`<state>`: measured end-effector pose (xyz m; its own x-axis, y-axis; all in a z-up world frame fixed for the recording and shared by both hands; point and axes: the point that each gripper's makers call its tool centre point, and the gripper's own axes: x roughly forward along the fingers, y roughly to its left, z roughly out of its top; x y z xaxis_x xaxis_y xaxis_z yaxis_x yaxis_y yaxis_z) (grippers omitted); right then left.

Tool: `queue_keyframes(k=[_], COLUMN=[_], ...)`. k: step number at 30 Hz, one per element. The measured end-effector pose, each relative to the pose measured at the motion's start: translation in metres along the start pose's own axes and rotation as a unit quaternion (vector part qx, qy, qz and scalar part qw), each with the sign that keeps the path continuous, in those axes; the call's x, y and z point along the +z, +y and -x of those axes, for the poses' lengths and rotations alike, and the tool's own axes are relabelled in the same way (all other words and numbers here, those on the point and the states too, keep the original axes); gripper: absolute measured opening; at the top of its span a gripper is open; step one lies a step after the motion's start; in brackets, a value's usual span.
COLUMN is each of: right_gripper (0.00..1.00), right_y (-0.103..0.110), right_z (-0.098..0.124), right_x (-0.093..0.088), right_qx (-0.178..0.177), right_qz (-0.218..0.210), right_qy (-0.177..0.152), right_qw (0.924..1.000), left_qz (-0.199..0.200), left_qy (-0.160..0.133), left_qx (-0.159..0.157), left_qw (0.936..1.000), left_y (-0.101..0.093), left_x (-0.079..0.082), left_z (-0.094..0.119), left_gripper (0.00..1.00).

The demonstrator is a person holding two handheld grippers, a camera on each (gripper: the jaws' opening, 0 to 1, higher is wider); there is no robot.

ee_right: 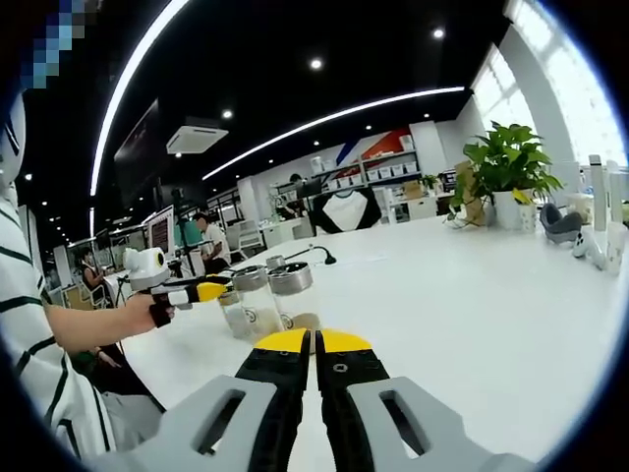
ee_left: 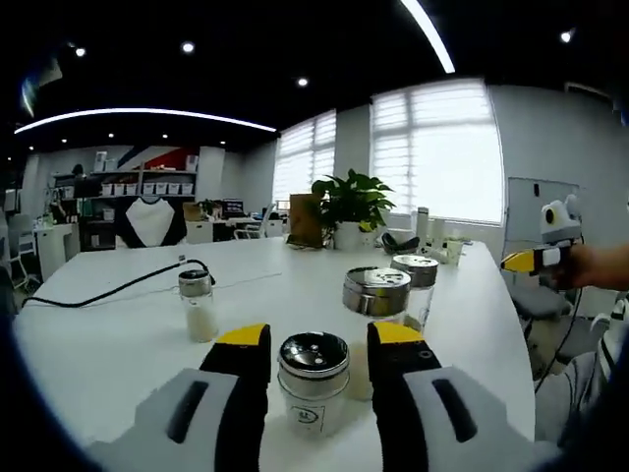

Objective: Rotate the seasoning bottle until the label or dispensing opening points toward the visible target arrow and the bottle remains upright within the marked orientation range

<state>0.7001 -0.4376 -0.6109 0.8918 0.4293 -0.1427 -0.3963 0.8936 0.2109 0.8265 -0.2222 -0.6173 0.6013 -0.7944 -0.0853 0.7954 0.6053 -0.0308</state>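
Observation:
A small glass seasoning bottle [ee_left: 313, 382] with a perforated metal lid stands upright on the white table [ee_left: 108, 344]. My left gripper [ee_left: 319, 339] is open, with one yellow-tipped jaw on each side of the bottle and a thin gap at both sides. In the right gripper view the left gripper [ee_right: 201, 291] is held by a hand beside a group of bottles [ee_right: 265, 295]. My right gripper [ee_right: 314, 342] is shut with nothing in it, low over the table. It also appears at the right edge [ee_left: 536, 261] of the left gripper view, held in a hand.
Three more shaker bottles stand behind: a small one with white powder [ee_left: 197, 305], a wide one [ee_left: 376, 295] and another [ee_left: 416, 280]. A black cable [ee_left: 118, 287] runs across the left. A potted plant [ee_left: 349, 202] stands at the far edge.

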Motion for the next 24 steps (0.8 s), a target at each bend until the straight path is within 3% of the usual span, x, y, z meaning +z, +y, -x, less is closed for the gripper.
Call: queue_keyframes(k=[3,8,11,19,24], right_gripper=[0.00,0.00,0.00,0.00,0.00], right_y=[0.005,0.005,0.005,0.004,0.004], right_z=[0.000,0.000,0.000,0.002,0.000], right_x=[0.000,0.001,0.002,0.001,0.001], right_qx=[0.013,0.013,0.010,0.008,0.008], right_qz=[0.002,0.004,0.004,0.003,0.002], right_qy=[0.000,0.001,-0.001,0.000,0.000], right_qw=[0.9999,0.9999,0.9999,1.0000,1.0000], left_qz=[-0.024,-0.039,-0.032,-0.044,-0.042], left_qy=[0.029,0.039,0.044,0.050,0.067], left_qx=[-0.017,-0.040,-0.047,-0.032,-0.025], left_qw=[0.9992,0.9977,0.9974,0.9973,0.9966], left_y=[-0.001,-0.007,-0.008,-0.001,0.004], left_x=[-0.006,-0.008,-0.007,-0.009,-0.019], left_z=[-0.002,-0.007,-0.008,-0.010,-0.009], left_gripper=[0.40,0.40,0.31,0.38,0.37])
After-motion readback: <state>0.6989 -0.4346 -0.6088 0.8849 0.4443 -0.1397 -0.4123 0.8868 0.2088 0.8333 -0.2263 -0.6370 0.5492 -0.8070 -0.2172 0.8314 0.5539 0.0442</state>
